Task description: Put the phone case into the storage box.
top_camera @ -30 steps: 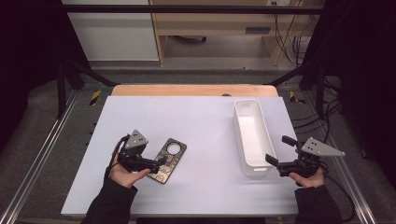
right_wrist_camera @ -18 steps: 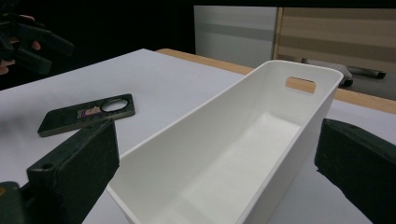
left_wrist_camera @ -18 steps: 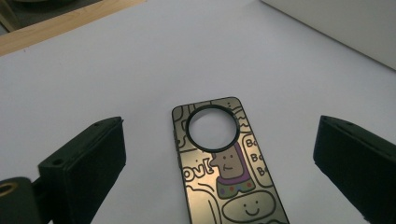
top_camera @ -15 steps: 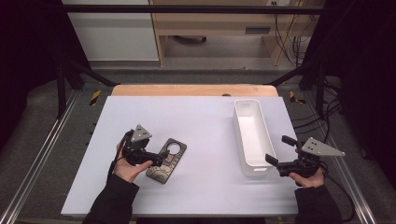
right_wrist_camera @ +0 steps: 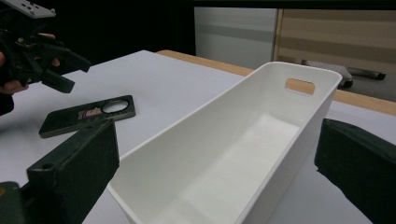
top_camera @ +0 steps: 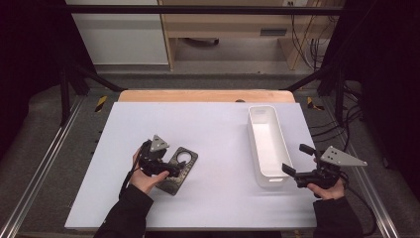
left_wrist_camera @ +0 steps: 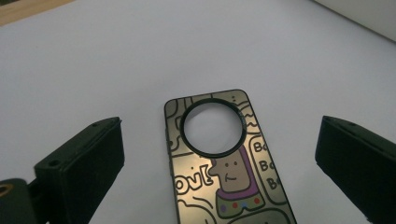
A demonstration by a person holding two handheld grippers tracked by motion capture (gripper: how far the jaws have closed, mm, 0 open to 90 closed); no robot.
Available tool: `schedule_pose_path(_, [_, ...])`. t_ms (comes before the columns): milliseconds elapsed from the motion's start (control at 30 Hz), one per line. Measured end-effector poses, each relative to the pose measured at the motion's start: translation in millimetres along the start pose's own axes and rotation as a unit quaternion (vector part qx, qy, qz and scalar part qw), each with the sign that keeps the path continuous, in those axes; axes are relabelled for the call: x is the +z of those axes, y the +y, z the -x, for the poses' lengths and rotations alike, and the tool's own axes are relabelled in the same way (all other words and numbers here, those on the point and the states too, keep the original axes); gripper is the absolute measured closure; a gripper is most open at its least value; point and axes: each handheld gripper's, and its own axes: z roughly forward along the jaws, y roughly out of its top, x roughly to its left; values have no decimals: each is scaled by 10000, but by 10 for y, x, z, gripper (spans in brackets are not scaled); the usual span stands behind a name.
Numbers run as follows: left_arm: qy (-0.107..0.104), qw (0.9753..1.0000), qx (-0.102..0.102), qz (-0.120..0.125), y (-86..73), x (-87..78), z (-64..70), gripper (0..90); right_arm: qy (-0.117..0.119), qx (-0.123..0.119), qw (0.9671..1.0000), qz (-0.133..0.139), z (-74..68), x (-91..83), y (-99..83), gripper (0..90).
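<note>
A dark phone case (top_camera: 182,164) with a cartoon print and a round camera hole lies flat on the white table (top_camera: 213,124). In the left gripper view the phone case (left_wrist_camera: 229,177) lies between and below the two wide-apart jaws of my left gripper (left_wrist_camera: 219,158). From above, the left gripper (top_camera: 167,169) hovers open over the case's near-left end. A long white bin (top_camera: 255,144), nothing in it, stands at the right. My right gripper (top_camera: 297,158) is open at the bin's near right corner. In the right gripper view the bin (right_wrist_camera: 205,109) sits between its jaws.
A wooden strip (top_camera: 203,95) borders the table's far edge. Metal frame rails (top_camera: 47,158) run along both sides. In the right gripper view the phone case (right_wrist_camera: 88,115) and the left gripper (right_wrist_camera: 56,65) show at far left.
My left gripper has moved a little to the right, over the near end of the phone case. The case, bin and right gripper have stayed put.
</note>
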Motion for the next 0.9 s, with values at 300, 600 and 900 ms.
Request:
schedule_pose_path(300, [42,9995,53,-308,-75,183,37,8,5,23,10000,-18,4,6,-9,5])
schedule_pose_path(600, [49,9989,62,-463,-106,290,72,8,9,19,10000,-38,8,13,-12,5])
schedule_pose_path(900, [102,9982,2,-599,-170,385,73,8,15,20,10000,-47,9,14,-15,5])
